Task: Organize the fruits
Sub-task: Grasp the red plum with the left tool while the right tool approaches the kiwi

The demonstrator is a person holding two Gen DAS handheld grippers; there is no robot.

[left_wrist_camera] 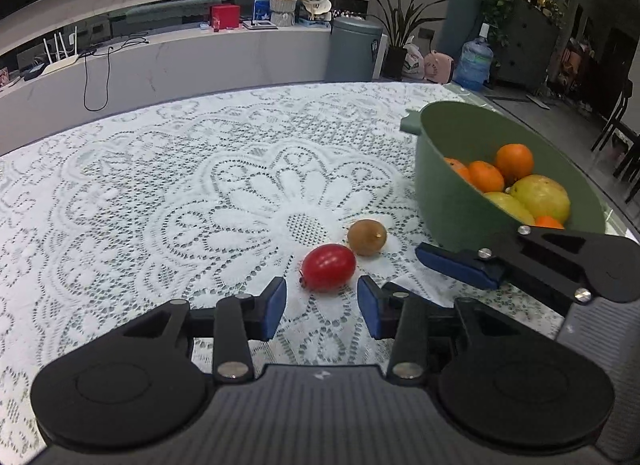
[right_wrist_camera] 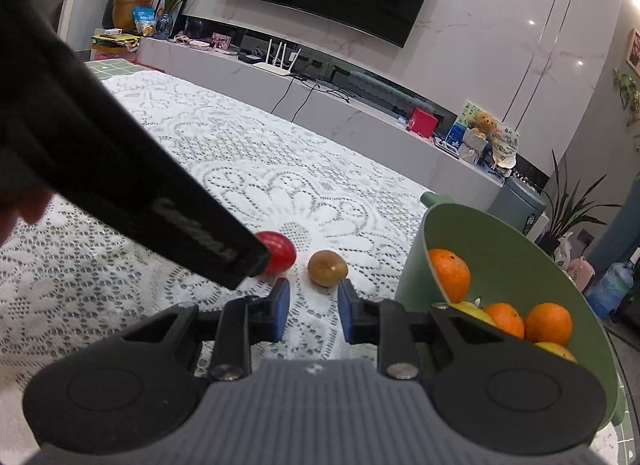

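Note:
A red tomato-like fruit (left_wrist_camera: 329,267) and a brown kiwi (left_wrist_camera: 367,237) lie side by side on the lace tablecloth (left_wrist_camera: 160,193). My left gripper (left_wrist_camera: 322,307) is open and empty, its pads just short of the red fruit. My right gripper (right_wrist_camera: 313,310) is open and empty, just short of the kiwi (right_wrist_camera: 327,262); one of its fingers (left_wrist_camera: 460,267) shows at the right of the left wrist view. A green bowl (left_wrist_camera: 440,185) at the right holds oranges (left_wrist_camera: 514,161) and yellow-green fruits (left_wrist_camera: 542,195). The left gripper's body (right_wrist_camera: 120,169) partly hides the red fruit (right_wrist_camera: 280,251).
The green bowl (right_wrist_camera: 416,265) stands close to the right of the right gripper. A white counter (left_wrist_camera: 180,61) with a router, red box and toy bear runs behind the table. A bin, plants and a water bottle stand beyond the table's far right edge.

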